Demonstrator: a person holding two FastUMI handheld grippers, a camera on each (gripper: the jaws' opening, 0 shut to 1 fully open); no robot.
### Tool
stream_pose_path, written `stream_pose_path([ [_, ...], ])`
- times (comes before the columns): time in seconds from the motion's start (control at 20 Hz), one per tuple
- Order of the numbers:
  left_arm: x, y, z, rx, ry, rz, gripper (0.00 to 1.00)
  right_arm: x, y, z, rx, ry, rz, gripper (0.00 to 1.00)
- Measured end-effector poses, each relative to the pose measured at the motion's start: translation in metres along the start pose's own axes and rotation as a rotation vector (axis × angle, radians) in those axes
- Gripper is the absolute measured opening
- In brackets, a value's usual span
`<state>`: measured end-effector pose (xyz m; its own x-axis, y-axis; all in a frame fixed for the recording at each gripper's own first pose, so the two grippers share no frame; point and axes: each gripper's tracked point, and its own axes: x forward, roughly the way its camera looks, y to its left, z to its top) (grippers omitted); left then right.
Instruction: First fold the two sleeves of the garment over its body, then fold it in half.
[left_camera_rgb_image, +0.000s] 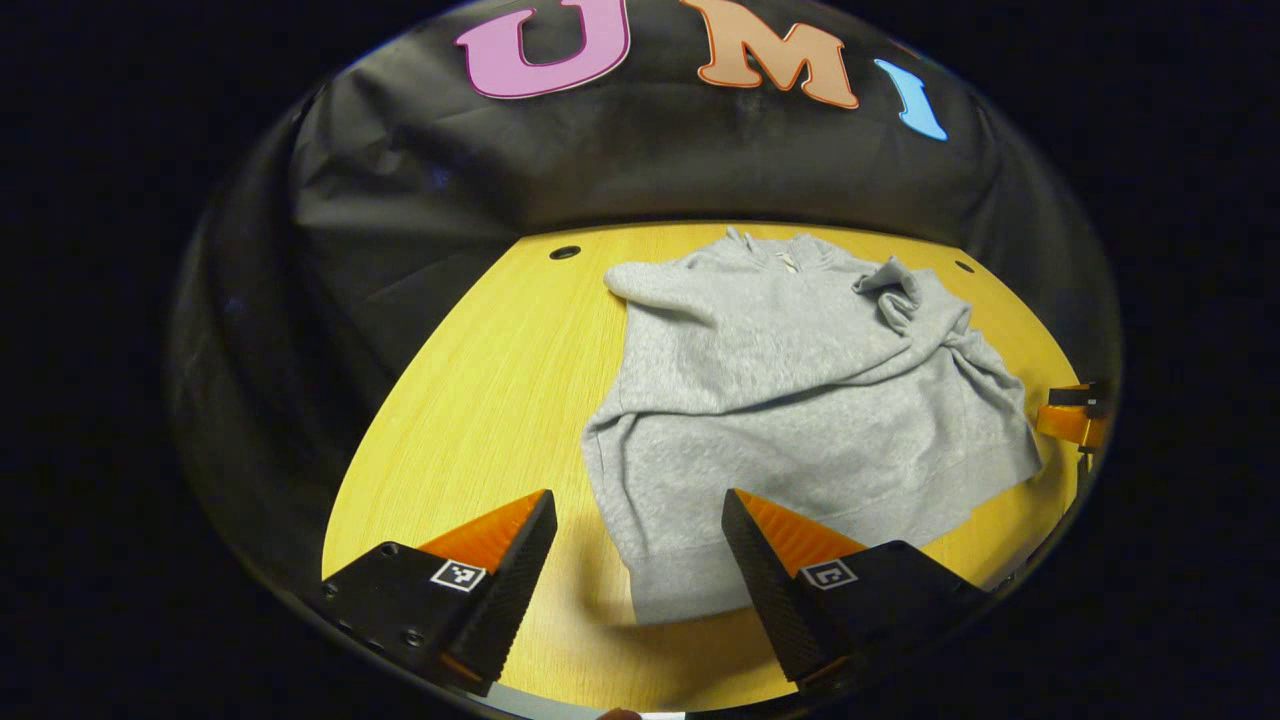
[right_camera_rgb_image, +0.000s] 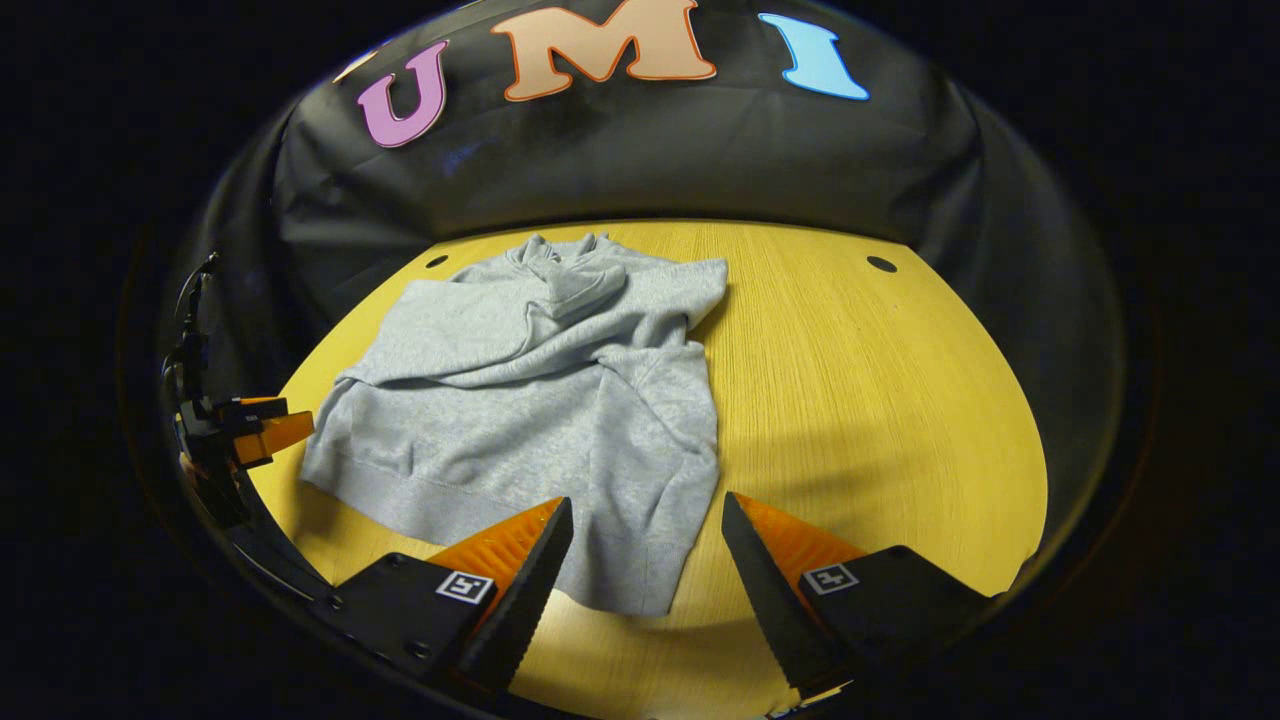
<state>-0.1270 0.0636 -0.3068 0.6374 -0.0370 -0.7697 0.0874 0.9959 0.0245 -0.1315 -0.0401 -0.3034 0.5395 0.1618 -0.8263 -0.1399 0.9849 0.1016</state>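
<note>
Left gripper view: a grey sweatshirt (left_camera_rgb_image: 800, 400) lies flat on the yellow worktop (left_camera_rgb_image: 480, 400), sleeves crossed over its body. The left gripper (left_camera_rgb_image: 640, 520) and right gripper (right_camera_rgb_image: 648, 525) hover above its hem, fingers spread, holding nothing.

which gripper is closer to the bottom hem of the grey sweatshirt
Too close to call. Left gripper and right gripper each hover open over a near corner of the grey sweatshirt hem.
</note>
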Motion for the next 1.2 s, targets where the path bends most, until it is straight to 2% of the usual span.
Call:
stream_pose_path([
  [0.05,0.001,-0.001,-0.005,-0.006,0.014,-0.006,0.98,0.001,0.0,-0.006,0.001,0.011,-0.004,0.91],
  [0.1,0.001,-0.001,-0.012,-0.012,0.027,-0.009,0.98,0.002,-0.001,-0.009,0.003,0.02,-0.009,0.91],
  [0.15,0.002,-0.003,-0.017,-0.019,0.039,-0.012,0.98,0.003,-0.002,-0.013,0.007,0.03,-0.015,0.96],
  [0.45,0.007,-0.016,-0.04,-0.076,0.098,-0.043,0.98,0.01,0.001,-0.029,-0.001,0.083,-0.019,0.96],
  [0.6,0.008,-0.016,-0.04,-0.135,0.09,-0.044,0.95,0.013,0.005,-0.037,-0.016,0.113,-0.018,0.96],
  [0.65,0.009,-0.016,-0.041,-0.13,0.089,-0.044,0.96,0.013,0.005,-0.042,-0.022,0.128,-0.019,0.96],
  [0.7,0.008,-0.017,-0.042,-0.121,0.087,-0.043,0.95,0.013,0.005,-0.046,-0.031,0.145,-0.024,0.91],
  [0.75,0.009,-0.017,-0.04,-0.116,0.076,-0.045,0.95,0.016,0.007,-0.044,-0.042,0.128,-0.025,0.96],
  [0.8,0.008,-0.018,-0.041,-0.117,0.074,-0.049,0.94,0.016,0.007,-0.046,-0.048,0.139,-0.029,0.96],
  [0.85,0.01,-0.018,-0.039,-0.119,0.06,-0.047,0.93,0.015,0.007,-0.044,-0.052,0.133,-0.031,0.91],
  [0.95,0.009,-0.023,-0.038,-0.122,0.053,-0.053,0.88,0.016,0.01,-0.045,-0.047,0.159,-0.028,0.93],
  [1.0,0.011,-0.025,-0.039,-0.119,0.053,-0.058,0.77,0.016,0.012,-0.046,-0.048,0.177,-0.027,0.77],
  [1.05,0.013,-0.027,-0.038,-0.115,0.054,-0.064,0.73,0.016,0.015,-0.047,-0.05,0.2,-0.019,0.7],
  [1.1,0.013,-0.029,-0.036,-0.114,0.051,-0.073,0.64,0.015,0.019,-0.046,-0.051,0.216,-0.006,0.6],
  [1.2,0.015,-0.034,-0.032,-0.116,0.041,-0.099,0.49,0.017,0.026,-0.048,-0.046,0.24,0.025,0.31],
])
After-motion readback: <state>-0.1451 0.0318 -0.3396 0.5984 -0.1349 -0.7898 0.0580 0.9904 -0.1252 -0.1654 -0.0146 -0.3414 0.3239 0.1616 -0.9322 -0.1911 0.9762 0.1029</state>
